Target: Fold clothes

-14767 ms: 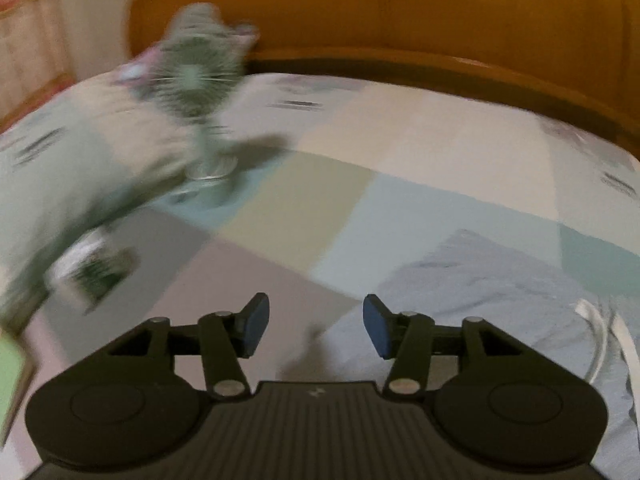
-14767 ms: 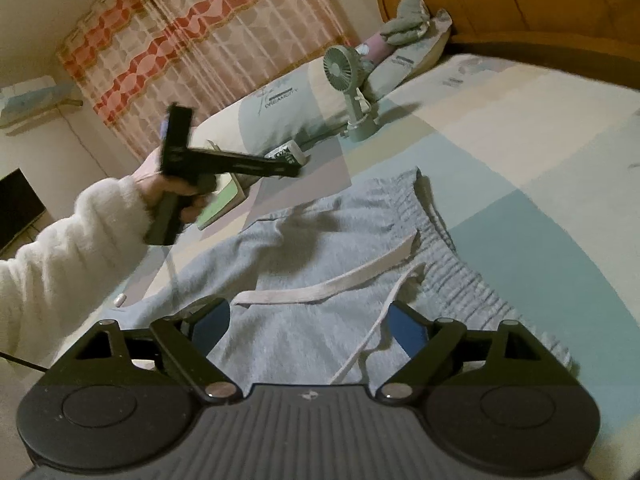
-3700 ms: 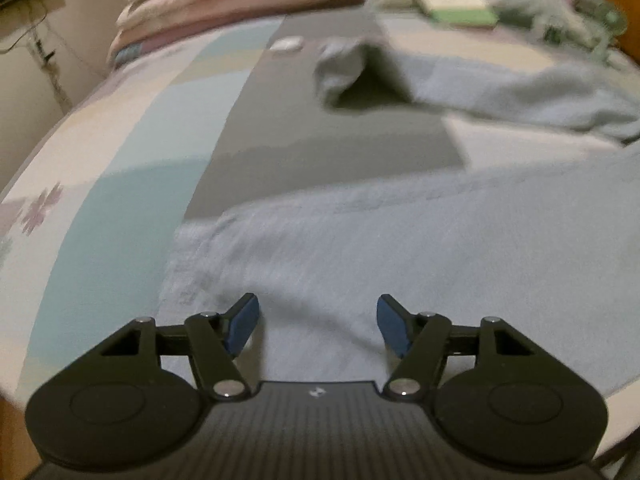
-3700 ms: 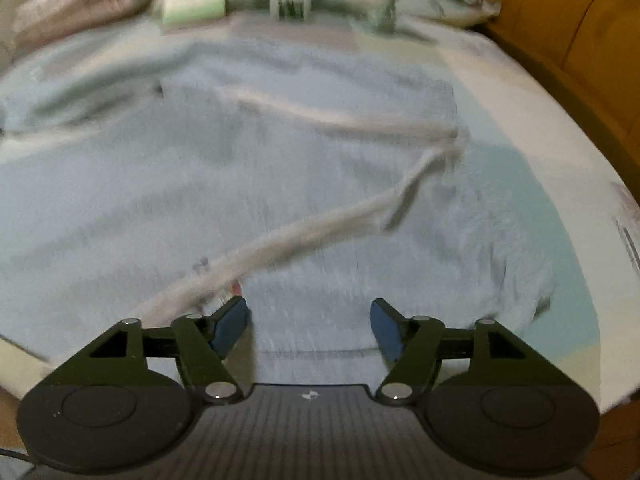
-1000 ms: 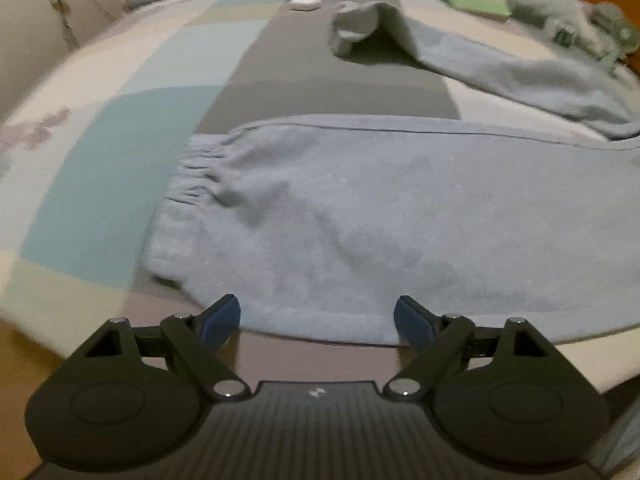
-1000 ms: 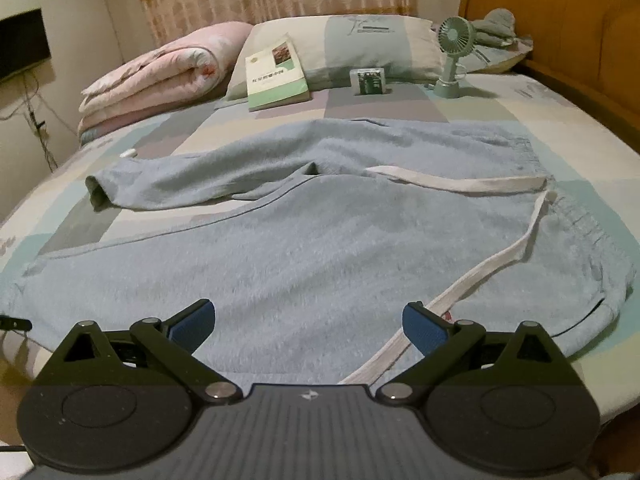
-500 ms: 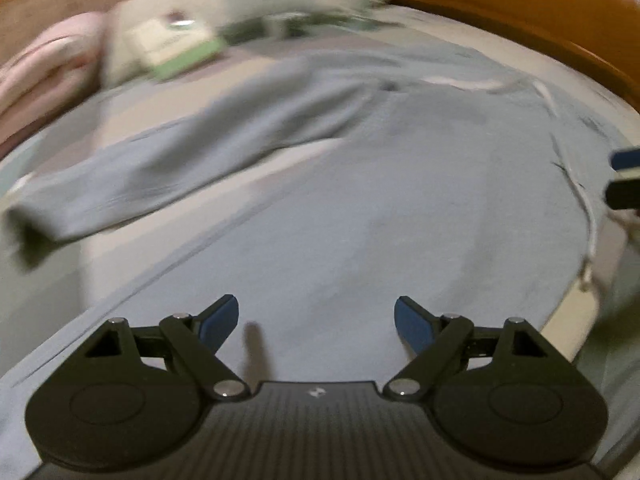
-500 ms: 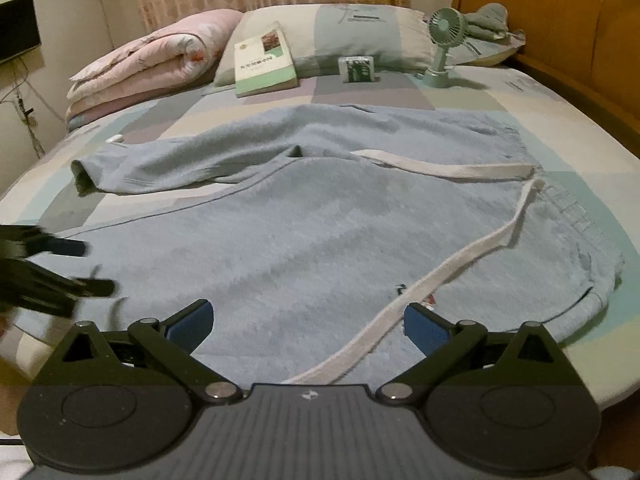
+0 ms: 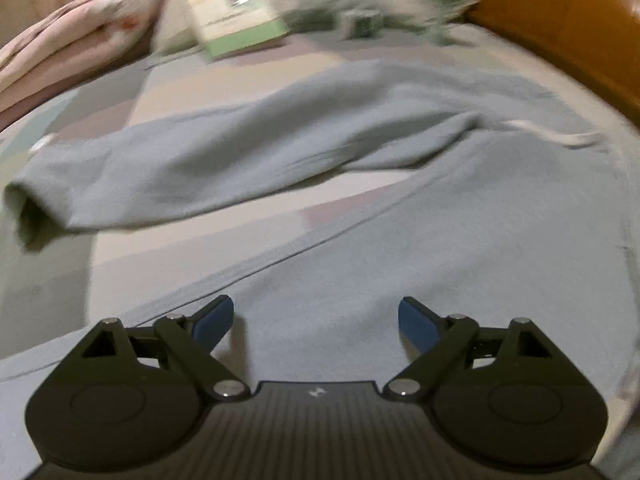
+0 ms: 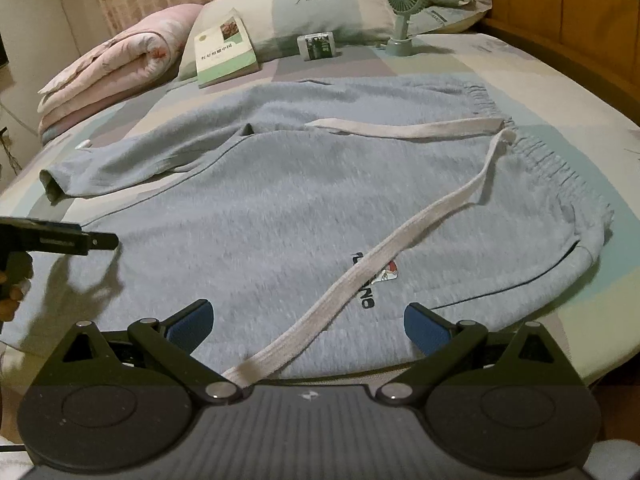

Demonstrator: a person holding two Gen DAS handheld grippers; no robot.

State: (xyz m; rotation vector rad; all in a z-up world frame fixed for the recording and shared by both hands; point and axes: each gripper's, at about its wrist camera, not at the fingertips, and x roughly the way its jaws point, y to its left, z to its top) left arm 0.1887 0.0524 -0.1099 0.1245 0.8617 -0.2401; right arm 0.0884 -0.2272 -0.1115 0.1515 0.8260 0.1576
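Note:
Light blue sweatpants (image 10: 280, 208) lie flat on the bed, waistband (image 10: 552, 160) to the right and legs running left. The far leg (image 9: 200, 168) angles away from the near one. A white drawstring (image 10: 420, 232) trails from the waistband across the front and down between the jaws of my right gripper (image 10: 306, 312), which is open above the near edge of the pants. My left gripper (image 9: 314, 312) hovers over the near leg (image 9: 440, 232) with its jaws opening and nothing gripped. It also shows at the left edge of the right wrist view, the left gripper (image 10: 96, 240) held by a hand.
Along the far side of the patchwork bed lie a rolled pink quilt (image 10: 112, 64), a green-and-white book (image 10: 224, 50), a pillow (image 10: 320, 4), a small box (image 10: 318, 46) and a green desk fan (image 10: 404, 8). A wooden headboard (image 10: 560, 8) stands at the right. The bed's near edge runs just below both grippers.
My left gripper has swung from the cuff end of the near leg rightward to its middle, and now looks toward the pillows. The right gripper has sunk slightly toward the pants.

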